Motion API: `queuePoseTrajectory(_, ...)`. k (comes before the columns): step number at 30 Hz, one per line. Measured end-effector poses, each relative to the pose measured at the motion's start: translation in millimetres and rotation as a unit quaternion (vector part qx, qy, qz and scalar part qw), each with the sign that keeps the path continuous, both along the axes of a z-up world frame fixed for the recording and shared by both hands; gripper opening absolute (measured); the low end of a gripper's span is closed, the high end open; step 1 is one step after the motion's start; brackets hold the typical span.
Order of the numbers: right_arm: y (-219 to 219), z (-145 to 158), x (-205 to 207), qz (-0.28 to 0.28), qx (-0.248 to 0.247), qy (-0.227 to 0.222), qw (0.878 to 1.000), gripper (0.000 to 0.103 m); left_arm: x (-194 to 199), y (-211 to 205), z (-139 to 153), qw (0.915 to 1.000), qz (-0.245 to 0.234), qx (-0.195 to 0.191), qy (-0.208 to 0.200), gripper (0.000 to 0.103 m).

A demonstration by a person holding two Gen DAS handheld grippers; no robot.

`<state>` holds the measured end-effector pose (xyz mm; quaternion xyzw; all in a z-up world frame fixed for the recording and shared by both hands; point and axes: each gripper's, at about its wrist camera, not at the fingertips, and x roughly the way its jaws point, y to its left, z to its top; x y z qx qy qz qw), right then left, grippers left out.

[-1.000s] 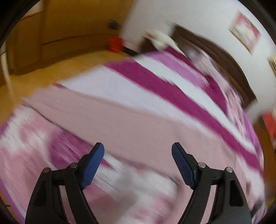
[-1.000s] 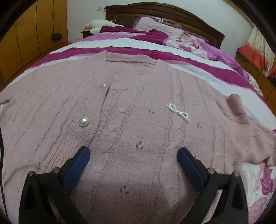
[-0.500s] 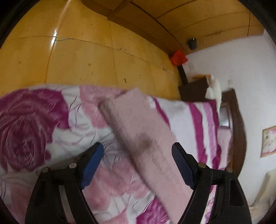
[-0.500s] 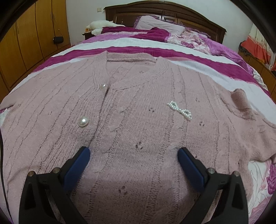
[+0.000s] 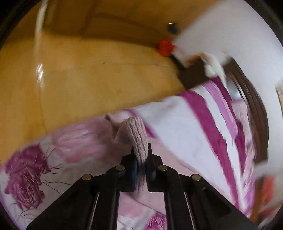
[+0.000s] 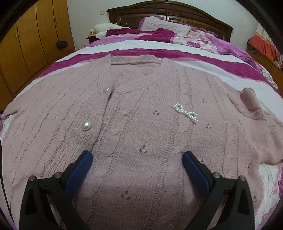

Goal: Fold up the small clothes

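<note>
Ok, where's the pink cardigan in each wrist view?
Left wrist: only the cardigan's sleeve cuff, centre, pinched in the shut left gripper.
Right wrist: cardigan spread flat, filling the frame under the open right gripper.
Shared landmark: magenta-striped bedspread.

Around my work I see the striped magenta-and-white bedspread (image 6: 176, 53), a dark wooden headboard (image 6: 169, 13), yellow wardrobe doors (image 6: 26, 44), a glossy wooden floor (image 5: 88, 79) — and a blurred red thing (image 5: 166, 47), perhaps a bin.

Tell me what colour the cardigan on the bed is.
Dusty pink; the cardigan shows best in the right wrist view.
</note>
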<state>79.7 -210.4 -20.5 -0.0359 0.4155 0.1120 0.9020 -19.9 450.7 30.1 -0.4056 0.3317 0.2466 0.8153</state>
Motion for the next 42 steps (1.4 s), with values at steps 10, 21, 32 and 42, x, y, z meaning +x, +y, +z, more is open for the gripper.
queuePoseTrajectory(10,-2.0,-0.4,1.0,0.004,0.014,0.003,1.000,0.103,58.7,-187.5,98.0,0.9530,-0.171,0.244,-0.057,0.000)
queuePoseTrajectory(21,-7.0,-1.4,2.5,0.008,0.029,0.001,1.000,0.103,97.4,-305.4,32.5,0.9593,-0.268,0.066,-0.061,0.000)
queuePoseTrajectory(32,-6.6,-0.4,2.7,0.008,0.027,0.001,1.000,0.103,78.1,-330.9,-46.2,0.9650,-0.185,-0.166,-0.083,0.003)
queuePoseTrajectory(42,-25.5,43.0,-20.3,-0.043,0.197,-0.049,0.978,0.090,26.8,-286.4,-28.4,0.9837,-0.109,-0.104,-0.099,0.016)
